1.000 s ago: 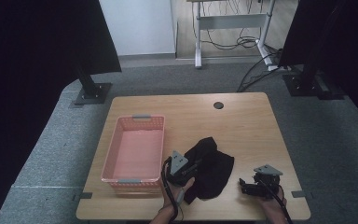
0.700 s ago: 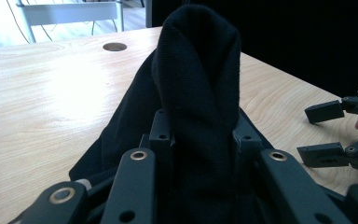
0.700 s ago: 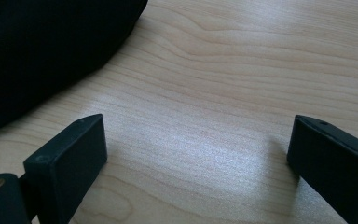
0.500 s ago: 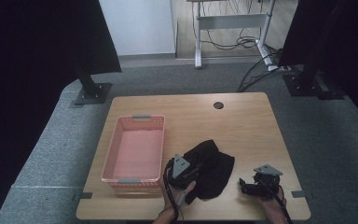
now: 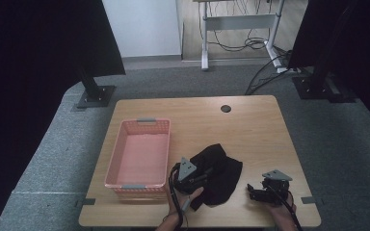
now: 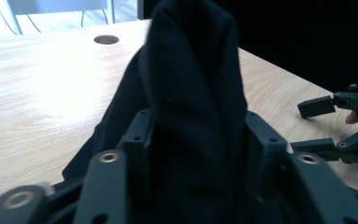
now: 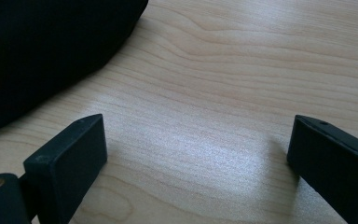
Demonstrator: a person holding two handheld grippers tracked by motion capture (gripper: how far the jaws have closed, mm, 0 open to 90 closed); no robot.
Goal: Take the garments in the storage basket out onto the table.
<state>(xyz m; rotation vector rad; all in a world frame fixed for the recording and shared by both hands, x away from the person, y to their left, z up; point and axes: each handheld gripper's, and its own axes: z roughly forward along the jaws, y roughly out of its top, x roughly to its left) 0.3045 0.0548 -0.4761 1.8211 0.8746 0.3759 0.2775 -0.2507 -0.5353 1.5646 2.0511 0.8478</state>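
A crumpled black cloth lies on the wooden table near its front edge. My left gripper rests at the cloth's left side, pointing right. In the left gripper view a raised fold of the cloth stands between the jaws of this gripper, which have just been opening and sit loosely beside it. My right gripper lies on the table to the right of the cloth, open, with bare wood between its fingers. The cloth's edge shows at the upper left of that view.
A pink plastic basket stands left of the cloth, with nothing in it. A round cable hole is at the table's far side. Black stands and cables are on the floor beyond. The right gripper also appears in the left gripper view.
Both hands have stayed in place. The left gripper's jaws look wider apart around the cloth fold than before; the cloth has barely shifted.
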